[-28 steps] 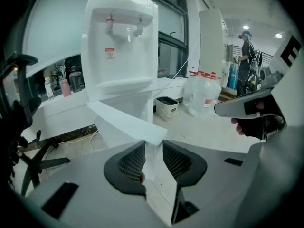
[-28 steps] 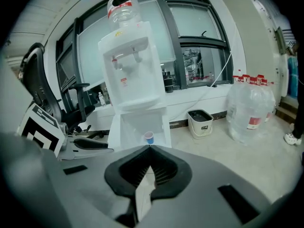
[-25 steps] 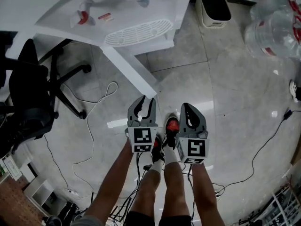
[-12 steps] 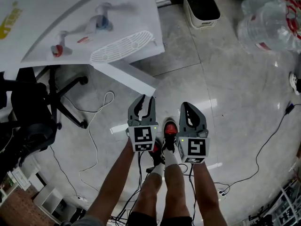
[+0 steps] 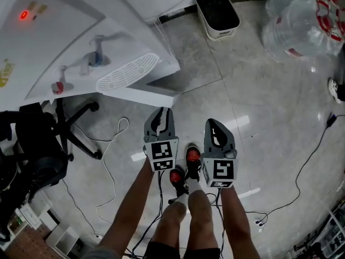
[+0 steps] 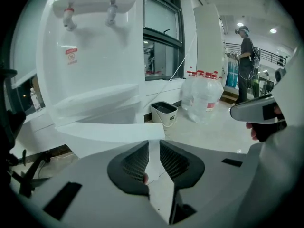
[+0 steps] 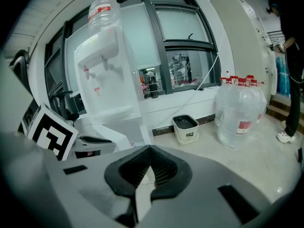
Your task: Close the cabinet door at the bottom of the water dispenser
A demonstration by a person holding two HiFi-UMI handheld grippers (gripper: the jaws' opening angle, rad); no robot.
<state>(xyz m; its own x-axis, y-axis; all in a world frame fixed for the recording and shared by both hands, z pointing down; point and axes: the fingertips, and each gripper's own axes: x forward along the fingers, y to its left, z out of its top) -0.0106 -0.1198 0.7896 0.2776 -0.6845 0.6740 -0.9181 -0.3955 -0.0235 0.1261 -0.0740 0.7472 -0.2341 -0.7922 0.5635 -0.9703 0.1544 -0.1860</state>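
Note:
The white water dispenser (image 5: 81,42) stands at the upper left of the head view, with two taps and a drip grille. Its bottom cabinet door (image 5: 156,97) hangs open, swung out over the floor. My left gripper (image 5: 160,122) is just short of the door's free corner and not touching it. Its jaws have just been closing and now stand a narrow gap apart with nothing between them. In the left gripper view the door's edge (image 6: 109,132) runs right in front of the left gripper (image 6: 153,144). My right gripper (image 5: 215,133) hangs beside it, shut and empty.
A waste bin (image 5: 217,15) sits by the wall, with large water bottles (image 5: 302,23) to its right. A black office chair (image 5: 38,139) and loose cables (image 5: 110,144) lie left. The person's shoes (image 5: 193,158) are under the grippers. Another person (image 6: 247,65) stands far off.
Both grippers and the head have been carried towards the dispenser, whose front now fills more of the upper left. The left jaws stand closer together than before.

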